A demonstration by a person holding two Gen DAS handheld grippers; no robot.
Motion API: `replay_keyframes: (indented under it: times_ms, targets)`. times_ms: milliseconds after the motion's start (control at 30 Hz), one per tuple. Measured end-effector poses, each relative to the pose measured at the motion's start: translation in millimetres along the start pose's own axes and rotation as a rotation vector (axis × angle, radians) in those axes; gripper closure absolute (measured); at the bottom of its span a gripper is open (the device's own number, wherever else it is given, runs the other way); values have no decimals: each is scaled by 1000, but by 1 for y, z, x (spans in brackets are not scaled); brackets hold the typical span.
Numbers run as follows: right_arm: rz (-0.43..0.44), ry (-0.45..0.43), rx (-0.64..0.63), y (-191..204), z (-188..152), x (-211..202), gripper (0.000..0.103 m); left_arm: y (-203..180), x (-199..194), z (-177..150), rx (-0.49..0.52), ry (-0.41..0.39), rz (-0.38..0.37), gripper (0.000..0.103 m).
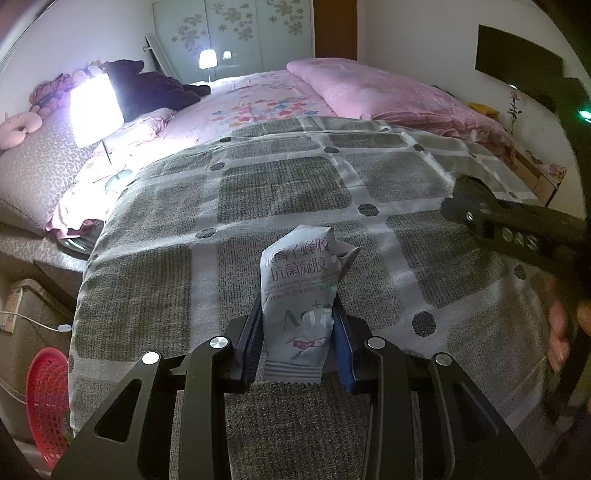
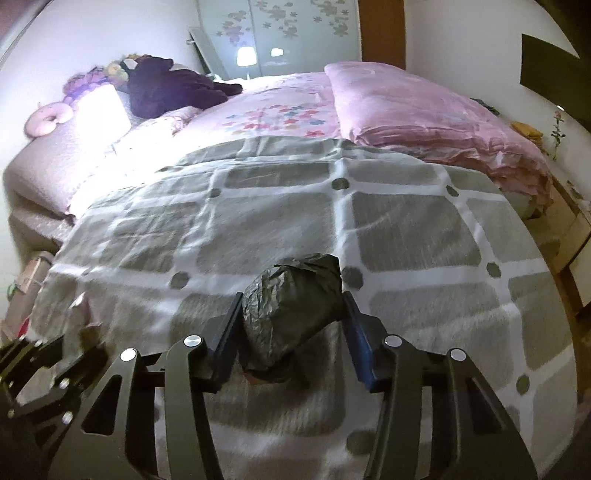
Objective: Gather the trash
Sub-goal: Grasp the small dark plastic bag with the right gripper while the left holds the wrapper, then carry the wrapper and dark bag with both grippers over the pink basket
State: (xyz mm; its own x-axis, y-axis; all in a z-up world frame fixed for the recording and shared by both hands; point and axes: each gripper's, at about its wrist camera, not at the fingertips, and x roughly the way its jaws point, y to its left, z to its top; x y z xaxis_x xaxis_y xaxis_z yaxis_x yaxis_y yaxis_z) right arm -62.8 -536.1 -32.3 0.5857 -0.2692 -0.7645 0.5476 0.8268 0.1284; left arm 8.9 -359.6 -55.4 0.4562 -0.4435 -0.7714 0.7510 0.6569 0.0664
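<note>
Left gripper (image 1: 297, 332) pinches packet (image 1: 301, 288). Right gripper (image 2: 291, 328) squeezes dark wad (image 2: 291, 299) on blanket (image 2: 406, 229). Pickup step. Next: lift, drop both in basket (image 1: 46, 402).

Open grey checked blanket (image 1: 280, 192) ahead of both grippers; lit lamp (image 1: 96, 110) blocking bed's left edge, pink quilt (image 1: 388, 96) heaped along right.

1. A wide bed (image 1: 258, 110) fills the room and serves as the landmark.
2. A grey checked blanket (image 1: 295, 206) covers its near end.
3. A pink quilt (image 1: 388, 99) lies folded along its right side.
4. A lit lamp (image 1: 96, 109) glows at its left edge.
5. A wardrobe (image 1: 240, 33) with flower-patterned doors stands beyond its far end.
6. A red basket (image 1: 48, 402) sits below its near left corner.
7. White walls (image 1: 413, 33) surround it.
</note>
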Motion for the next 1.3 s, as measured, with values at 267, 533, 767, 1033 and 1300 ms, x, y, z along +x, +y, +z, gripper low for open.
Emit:
replay_keyframes:
  times_ms: [267, 533, 767, 1033, 1300]
  targets:
    - [51, -14, -14, 11, -26, -30, 54, 0, 0, 0, 0, 0, -1, 71]
    - [70, -14, -26, 22, -47, -41, 54, 0, 0, 0, -1, -1, -1, 71]
    - [82, -1, -17, 23, -58, -42, 54, 3, -2, -1, -32, -3, 3, 71]
    - [99, -2, -24, 30, -65, -46, 54, 10, -11, -11, -50, -12, 5, 71]
    - [132, -10, -50, 46, -64, -50, 54, 29, -24, -27, -76, -14, 24, 71]
